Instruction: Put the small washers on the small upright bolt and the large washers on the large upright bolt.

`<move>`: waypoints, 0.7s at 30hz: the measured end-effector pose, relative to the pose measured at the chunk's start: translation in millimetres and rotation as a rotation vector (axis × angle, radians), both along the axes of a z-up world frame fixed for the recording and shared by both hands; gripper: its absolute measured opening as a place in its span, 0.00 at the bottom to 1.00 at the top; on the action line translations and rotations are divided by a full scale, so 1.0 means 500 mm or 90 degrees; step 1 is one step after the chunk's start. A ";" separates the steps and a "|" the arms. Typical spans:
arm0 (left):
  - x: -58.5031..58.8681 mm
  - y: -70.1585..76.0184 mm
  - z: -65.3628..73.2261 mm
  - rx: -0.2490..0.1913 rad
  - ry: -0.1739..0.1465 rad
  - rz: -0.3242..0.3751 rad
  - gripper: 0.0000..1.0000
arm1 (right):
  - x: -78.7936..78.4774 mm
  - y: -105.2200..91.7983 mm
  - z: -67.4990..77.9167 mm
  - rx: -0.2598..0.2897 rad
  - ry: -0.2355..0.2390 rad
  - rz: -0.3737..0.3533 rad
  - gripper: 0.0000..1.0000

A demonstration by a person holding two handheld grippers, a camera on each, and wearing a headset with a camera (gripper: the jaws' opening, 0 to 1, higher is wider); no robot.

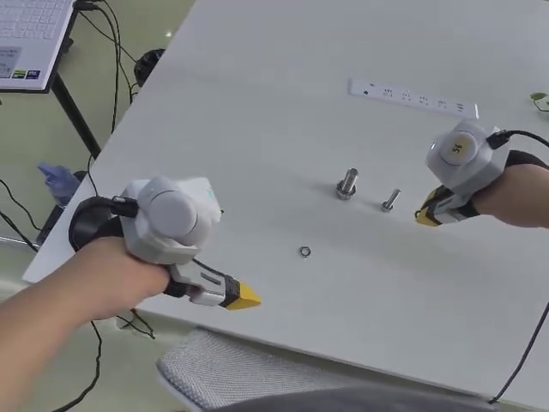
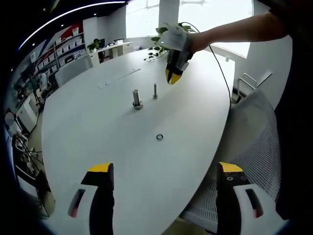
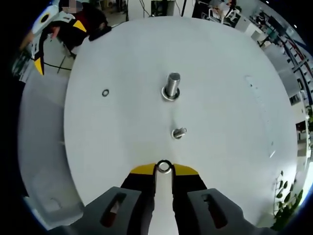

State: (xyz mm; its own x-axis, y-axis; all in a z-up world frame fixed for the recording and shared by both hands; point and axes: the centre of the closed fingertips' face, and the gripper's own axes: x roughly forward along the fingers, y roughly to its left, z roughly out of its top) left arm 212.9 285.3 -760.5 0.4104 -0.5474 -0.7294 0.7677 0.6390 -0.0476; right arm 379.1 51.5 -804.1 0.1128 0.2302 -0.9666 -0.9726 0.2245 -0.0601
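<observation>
Got the right tongs squeezed nearly shut on a washer — pinched by its edges right at the yellow tips. Looking along them, can see the small bolt just ahead, upright on the white worktop, and the large bolt standing past it, the two near each other but apart. Not touching either bolt with that washer. Can't tell if it's a small or a large one, either. Spotted a second washer lying flat on the worktop by itself, on the near side of the bolts and well clear of both tongs. Holding the left tongs spread wide with nothing in them — right at the near edge of the worktop, with a mesh chair below. Also got a white power strip lying further back behind the bolts, and a laptop on a side stand off to the far left.
</observation>
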 end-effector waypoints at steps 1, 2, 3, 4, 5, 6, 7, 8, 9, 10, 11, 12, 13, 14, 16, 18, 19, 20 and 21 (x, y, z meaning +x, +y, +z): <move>0.001 0.000 0.001 -0.001 0.000 0.001 0.87 | 0.007 0.002 0.001 0.003 -0.005 -0.003 0.12; 0.003 -0.001 0.001 -0.002 0.000 0.001 0.87 | 0.015 0.004 0.003 0.006 -0.008 -0.006 0.12; 0.004 -0.001 0.002 -0.004 -0.001 0.001 0.87 | 0.019 0.006 0.004 0.009 -0.010 -0.007 0.12; 0.006 0.000 0.001 -0.004 -0.001 0.001 0.87 | 0.025 0.010 0.006 0.012 -0.013 -0.010 0.12; 0.008 0.001 0.001 -0.004 -0.001 0.002 0.87 | 0.029 0.013 0.006 0.014 -0.015 -0.010 0.12; 0.009 0.001 -0.001 -0.004 0.000 0.002 0.88 | 0.032 0.016 0.006 0.015 -0.017 -0.009 0.12; 0.010 0.002 -0.003 -0.004 0.001 0.002 0.88 | 0.034 0.018 0.006 0.016 -0.017 -0.009 0.12; 0.010 0.002 -0.003 -0.005 0.002 0.002 0.88 | 0.039 0.023 0.007 0.018 -0.021 -0.005 0.12; 0.011 0.002 -0.003 -0.005 0.003 0.002 0.89 | 0.044 0.028 0.008 0.020 -0.025 -0.004 0.12; 0.011 0.002 -0.005 -0.005 0.003 0.002 0.89 | 0.047 0.031 0.009 0.022 -0.025 -0.004 0.12; 0.013 0.002 -0.006 -0.006 0.003 0.002 0.90 | 0.050 0.035 0.010 0.025 -0.025 -0.004 0.12; 0.014 0.003 -0.008 -0.007 0.002 0.003 0.90 | 0.052 0.038 0.010 0.025 -0.025 -0.003 0.12; 0.015 0.002 -0.009 -0.008 0.003 0.004 0.91 | 0.054 0.040 0.010 0.025 -0.026 -0.002 0.12; 0.016 0.002 -0.010 -0.009 0.004 0.005 0.92 | 0.056 0.042 0.010 0.026 -0.026 0.000 0.12; 0.017 0.001 -0.013 -0.011 0.006 0.007 0.94 | 0.062 0.046 0.011 0.028 -0.027 0.000 0.12; 0.019 -0.001 -0.014 -0.016 0.008 0.007 0.95 | 0.065 0.050 0.012 0.032 -0.023 0.000 0.12; 0.021 -0.002 -0.015 -0.018 0.007 0.008 0.96 | 0.066 0.054 0.012 0.035 -0.022 0.000 0.12; 0.022 -0.003 -0.015 -0.021 0.007 0.010 0.97 | 0.067 0.056 0.012 0.037 -0.021 0.001 0.12; 0.023 -0.003 -0.016 -0.022 0.008 0.011 0.97 | 0.067 0.058 0.011 0.037 -0.021 0.002 0.12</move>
State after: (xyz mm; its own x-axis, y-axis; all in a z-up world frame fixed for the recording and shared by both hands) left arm 224.3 283.8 -768.3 0.4104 -0.5652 -0.7157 0.7562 0.6495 -0.0793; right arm 412.5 80.6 -798.5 0.1439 0.2858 -0.9474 -0.9710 0.2255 -0.0794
